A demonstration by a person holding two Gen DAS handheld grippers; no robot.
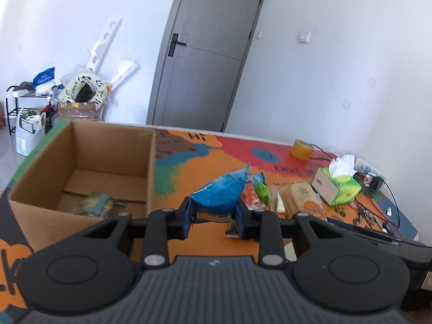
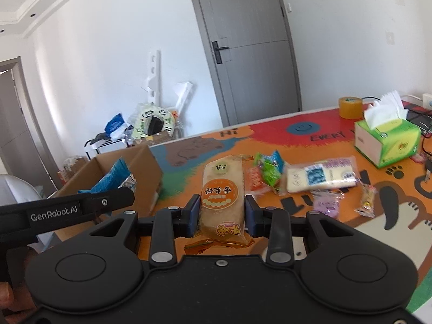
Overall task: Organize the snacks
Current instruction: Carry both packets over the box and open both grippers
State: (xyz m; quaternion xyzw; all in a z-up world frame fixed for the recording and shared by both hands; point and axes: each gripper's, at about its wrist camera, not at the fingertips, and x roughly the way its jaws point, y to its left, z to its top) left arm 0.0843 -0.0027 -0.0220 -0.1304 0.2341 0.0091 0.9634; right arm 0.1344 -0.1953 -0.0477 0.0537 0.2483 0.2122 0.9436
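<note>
Snacks are up off the table in both grippers. Clamped between the blue pads of the left gripper is a crumpled blue packet, held above the colourful tablecloth just right of the open cardboard box, with the gripper tilted a little downward. One greenish packet lies on the box floor. The right gripper has its jaws pressed on both long sides of an orange rice-cake pack, which stands lengthwise away from the camera. It too slopes gently down toward the table. Beyond it the remaining snacks lie scattered: a green and blue packet, a flat white pack, a purple sachet and a small yellow one. Farther right sit a green tissue box and a roll of tape. A grey door stands closed behind.
</note>
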